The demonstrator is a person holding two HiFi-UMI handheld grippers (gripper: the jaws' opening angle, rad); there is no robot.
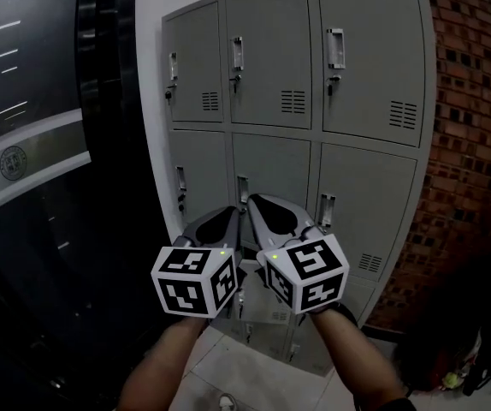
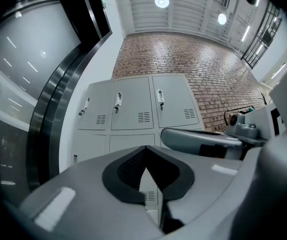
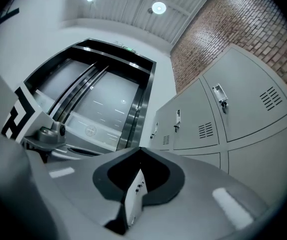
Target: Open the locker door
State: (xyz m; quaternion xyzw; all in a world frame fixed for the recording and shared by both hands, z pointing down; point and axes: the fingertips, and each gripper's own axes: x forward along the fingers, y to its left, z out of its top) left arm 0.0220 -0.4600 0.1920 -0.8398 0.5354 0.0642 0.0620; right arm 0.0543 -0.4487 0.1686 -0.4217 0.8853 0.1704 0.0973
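Observation:
A grey bank of lockers [image 1: 297, 101] stands ahead, three columns wide, and every door I can see is closed. Each door has a small metal handle [image 1: 335, 50] with a lock under it. Both grippers hang side by side in front of the middle row, apart from the doors. My left gripper [image 1: 231, 212] is shut with nothing in it, its jaws meeting at the tip [image 2: 145, 147]. My right gripper [image 1: 253, 200] is also shut and empty [image 3: 139, 150], pointing at the middle door's handle [image 1: 242, 188]. The lockers [image 3: 223, 114] fill the right of the right gripper view.
A dark glass wall with metal frames [image 1: 40, 144] runs along the left. A red brick wall [image 1: 476, 127] borders the lockers on the right. A dark object [image 1: 459, 349] lies at the lower right on the pale tiled floor [image 1: 254, 375].

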